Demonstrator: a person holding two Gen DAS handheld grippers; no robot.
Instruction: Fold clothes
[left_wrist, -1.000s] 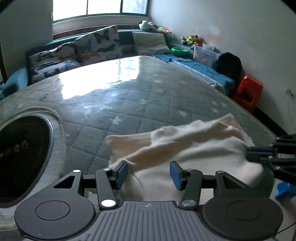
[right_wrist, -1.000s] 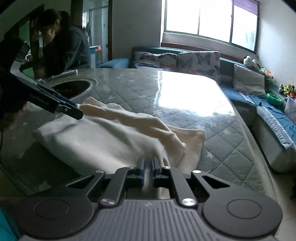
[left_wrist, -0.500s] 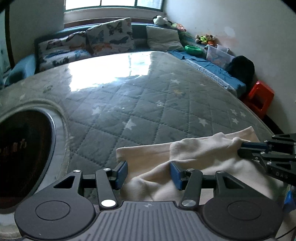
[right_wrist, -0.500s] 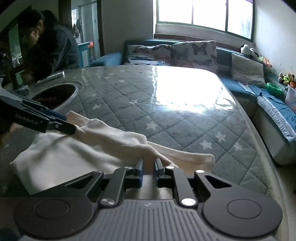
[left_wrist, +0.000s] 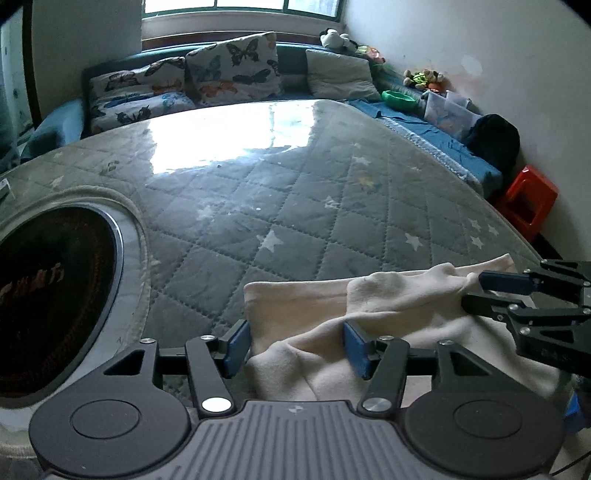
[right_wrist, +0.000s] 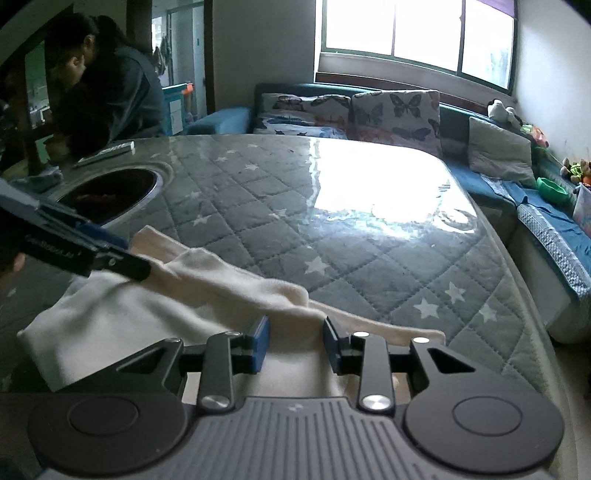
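Observation:
A cream garment (left_wrist: 369, 314) lies folded at the near edge of the grey quilted table (left_wrist: 295, 192). My left gripper (left_wrist: 295, 345) is open, its blue pads either side of a raised fold of the cloth. My right gripper (right_wrist: 294, 341) is open over the other end of the garment (right_wrist: 147, 314), with a ridge of cloth between its pads. In the left wrist view the right gripper (left_wrist: 476, 290) shows at the far right, touching the cloth's edge. In the right wrist view the left gripper (right_wrist: 125, 258) reaches in from the left onto the cloth.
A round dark opening (left_wrist: 48, 295) is set in the table at the left. A sofa with butterfly cushions (left_wrist: 229, 74) stands behind. A red stool (left_wrist: 532, 203) and blue bedding (left_wrist: 424, 129) line the right wall. A person (right_wrist: 107, 85) bends over at far left.
My right gripper has opened and let go of the garment. Both grippers have drawn back toward the near edge. The cloth now lies lower and flatter.

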